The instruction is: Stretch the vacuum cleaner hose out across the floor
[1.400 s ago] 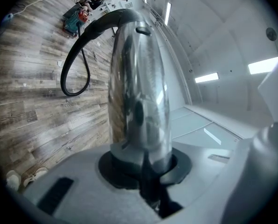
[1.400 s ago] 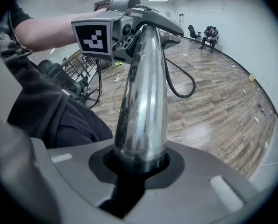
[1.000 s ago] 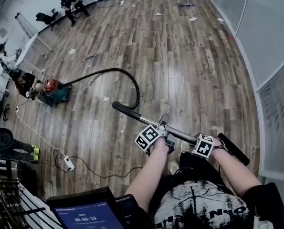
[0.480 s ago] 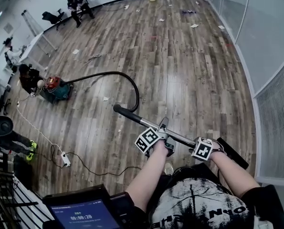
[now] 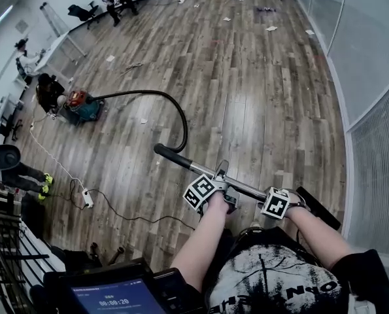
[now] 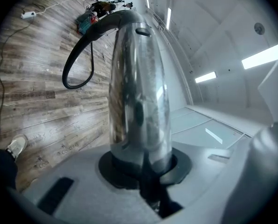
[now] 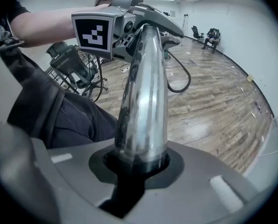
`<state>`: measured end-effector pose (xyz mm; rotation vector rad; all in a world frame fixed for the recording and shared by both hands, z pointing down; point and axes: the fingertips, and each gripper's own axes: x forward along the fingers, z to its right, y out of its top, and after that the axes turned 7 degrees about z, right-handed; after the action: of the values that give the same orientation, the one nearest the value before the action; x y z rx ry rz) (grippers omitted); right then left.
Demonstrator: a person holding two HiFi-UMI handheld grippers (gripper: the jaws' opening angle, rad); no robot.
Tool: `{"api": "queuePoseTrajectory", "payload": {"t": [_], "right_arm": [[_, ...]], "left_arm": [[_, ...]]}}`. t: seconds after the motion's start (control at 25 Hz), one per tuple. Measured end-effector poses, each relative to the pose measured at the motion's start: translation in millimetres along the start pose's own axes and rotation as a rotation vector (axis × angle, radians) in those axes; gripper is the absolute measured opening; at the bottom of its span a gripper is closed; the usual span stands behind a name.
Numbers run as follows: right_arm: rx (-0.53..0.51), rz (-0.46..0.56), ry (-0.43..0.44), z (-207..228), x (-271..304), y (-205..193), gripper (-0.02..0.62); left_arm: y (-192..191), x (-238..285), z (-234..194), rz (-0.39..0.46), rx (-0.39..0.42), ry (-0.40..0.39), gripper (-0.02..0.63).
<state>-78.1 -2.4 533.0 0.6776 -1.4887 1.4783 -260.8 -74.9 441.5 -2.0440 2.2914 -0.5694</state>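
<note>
Chrome wand [image 5: 197,169], one, pinched by two tongs (left tongs [image 5: 219,187], right tongs [image 5: 287,200]); one hose [image 5: 178,110].

black hose [image 5: 184,126] curved, chrome wand [image 5: 246,190] aloft

Head view: high, steeply down on wood floor [image 5: 259,97]. Left gripper view: close along metal tube [image 6: 139,92], facing far-left vacuum cleaner [image 6: 85,23]. Right gripper view: close along same tube, facing left tool [image 7: 143,31]. Shared: tube, hose [image 6: 65,77], floor.
</note>
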Motion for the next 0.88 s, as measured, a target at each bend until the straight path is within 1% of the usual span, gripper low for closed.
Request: {"api": "queuePoseTrajectory", "payload": {"t": [0.16, 0.36, 0.68, 0.88], "right_arm": [[-0.005, 0.012, 0.028, -17, -9, -34, 0.083], [0.011, 0.015, 0.060, -46, -15, -66, 0.084], [0.019, 0.016, 0.059, -80, -16, -91, 0.084], [0.038, 0.007, 0.032, -116, -19, -106, 0.083]], "left_arm": [[-37, -13, 0, 0.010, 0.001, 0.025, 0.055], [-71, -36, -3, 0.010, 0.013, 0.055, 0.055], [-101, -66, -7, -0.002, 0.012, 0.059, 0.055], [-120, -97, -11, -0.024, 0.008, 0.043, 0.055]]}}
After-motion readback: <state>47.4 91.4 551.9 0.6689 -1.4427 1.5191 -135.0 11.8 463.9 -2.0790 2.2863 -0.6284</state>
